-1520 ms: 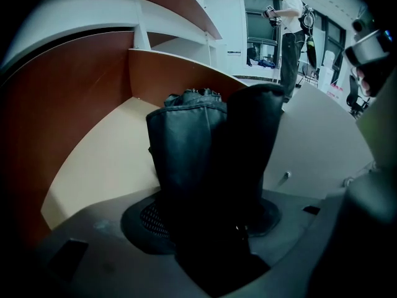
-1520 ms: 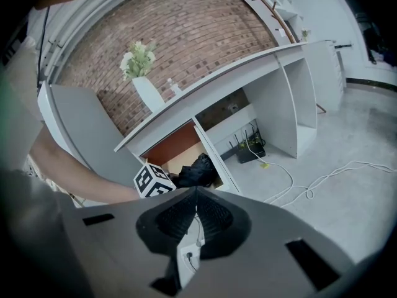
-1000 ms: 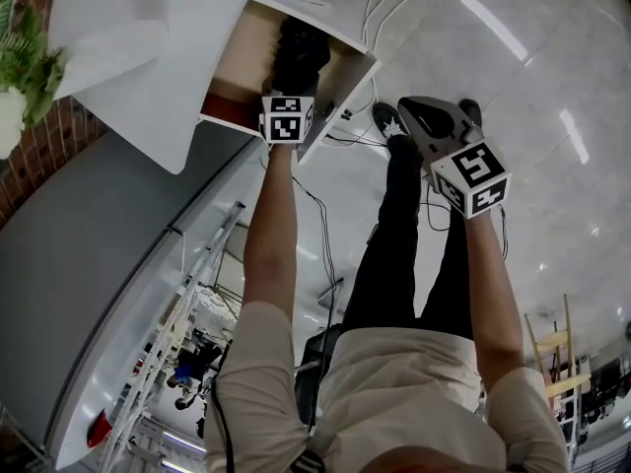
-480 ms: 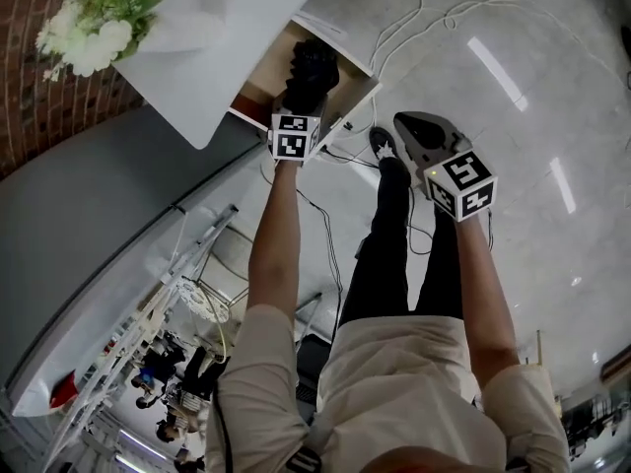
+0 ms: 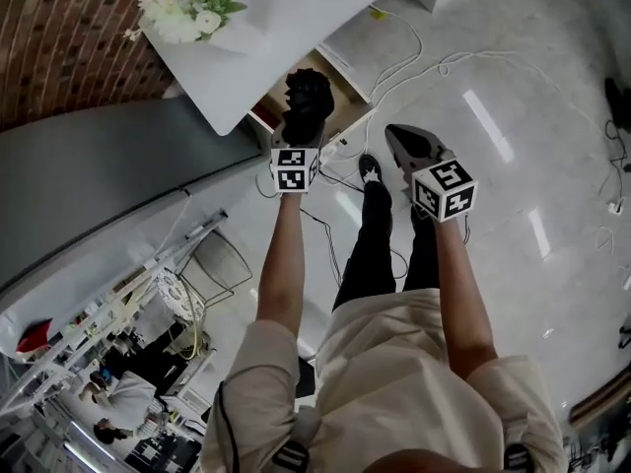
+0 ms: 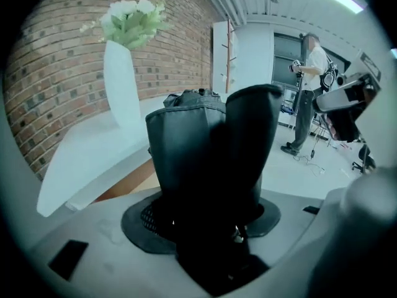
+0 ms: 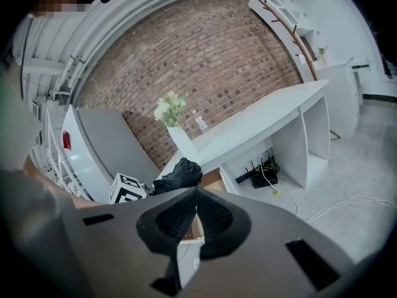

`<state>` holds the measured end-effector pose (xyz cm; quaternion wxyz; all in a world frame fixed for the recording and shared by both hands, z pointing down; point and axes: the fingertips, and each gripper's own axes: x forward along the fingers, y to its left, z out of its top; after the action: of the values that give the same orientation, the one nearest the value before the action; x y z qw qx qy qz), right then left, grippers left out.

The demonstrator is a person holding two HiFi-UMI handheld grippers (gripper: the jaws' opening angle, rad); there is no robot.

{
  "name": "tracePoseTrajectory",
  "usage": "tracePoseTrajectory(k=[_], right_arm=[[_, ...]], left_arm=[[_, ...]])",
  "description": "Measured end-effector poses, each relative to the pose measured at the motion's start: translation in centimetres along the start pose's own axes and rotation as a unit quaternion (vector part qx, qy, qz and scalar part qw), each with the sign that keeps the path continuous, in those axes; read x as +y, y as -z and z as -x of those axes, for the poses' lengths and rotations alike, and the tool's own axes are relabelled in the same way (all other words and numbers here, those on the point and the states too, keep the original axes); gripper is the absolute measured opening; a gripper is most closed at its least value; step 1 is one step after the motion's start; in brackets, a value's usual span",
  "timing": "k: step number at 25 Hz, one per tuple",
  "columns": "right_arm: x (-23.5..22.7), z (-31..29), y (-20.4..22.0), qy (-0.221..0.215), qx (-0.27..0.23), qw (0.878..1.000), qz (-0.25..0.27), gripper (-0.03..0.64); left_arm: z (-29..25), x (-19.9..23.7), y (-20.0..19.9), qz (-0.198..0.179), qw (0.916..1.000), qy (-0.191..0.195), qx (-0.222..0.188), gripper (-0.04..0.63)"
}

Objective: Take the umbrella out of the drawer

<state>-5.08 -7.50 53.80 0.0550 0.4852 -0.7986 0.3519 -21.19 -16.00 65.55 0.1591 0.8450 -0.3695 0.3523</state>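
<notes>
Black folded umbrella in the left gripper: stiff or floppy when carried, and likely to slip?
The black folded umbrella probably has soft, crumpled fabric over a stiffer core: its folds bulge above the left gripper, yet it holds its shape. Slipping seems unlikely, since the wide jaws clamp its bulk.

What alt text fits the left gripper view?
The left hand-held gripper grips a black folded fabric umbrella, a bundle filling the centre of the frame. Behind it at left, a tall white vase of white flowers stands on a white table against a red brick wall; a person stands far off at right.
</notes>
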Motion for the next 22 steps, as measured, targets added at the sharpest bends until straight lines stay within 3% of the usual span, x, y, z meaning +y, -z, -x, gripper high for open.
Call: tracePoseTrajectory(k=[4,9,13,16,22], right_arm=[[0.9,1.2,-2.9,-0.012,-0.014,1.000,0.001,0.068],[1.5,2.8,-4.7,-0.011,-0.017,1.000,0.002,0.068],[1.7,4.3,-5.1,-0.009,-0.023,1.000,-0.013,0.068],[2.5,4.6,-5.7,-0.031,-0.007,0.999,0.021,0.067],[5.5,5.9,-8.5,-0.072,-0.002,0.994,0.086,0.067]], left_arm=[[3.7,-1.5,-3.1,0.037,0.9982,-0.022,-0.042,0.249],[8.5,-3.4,-6.7,0.094,0.9893,-0.054,-0.098,0.249],[12.8,-4.3,-8.9,0.148,0.9738,-0.096,-0.143,0.249],[15.4,-4.9,-10.6,0.186,0.9586,-0.122,-0.178,0.249],[20.4,-6.2,-12.8,0.204,0.9425,-0.146,-0.220,0.249]])
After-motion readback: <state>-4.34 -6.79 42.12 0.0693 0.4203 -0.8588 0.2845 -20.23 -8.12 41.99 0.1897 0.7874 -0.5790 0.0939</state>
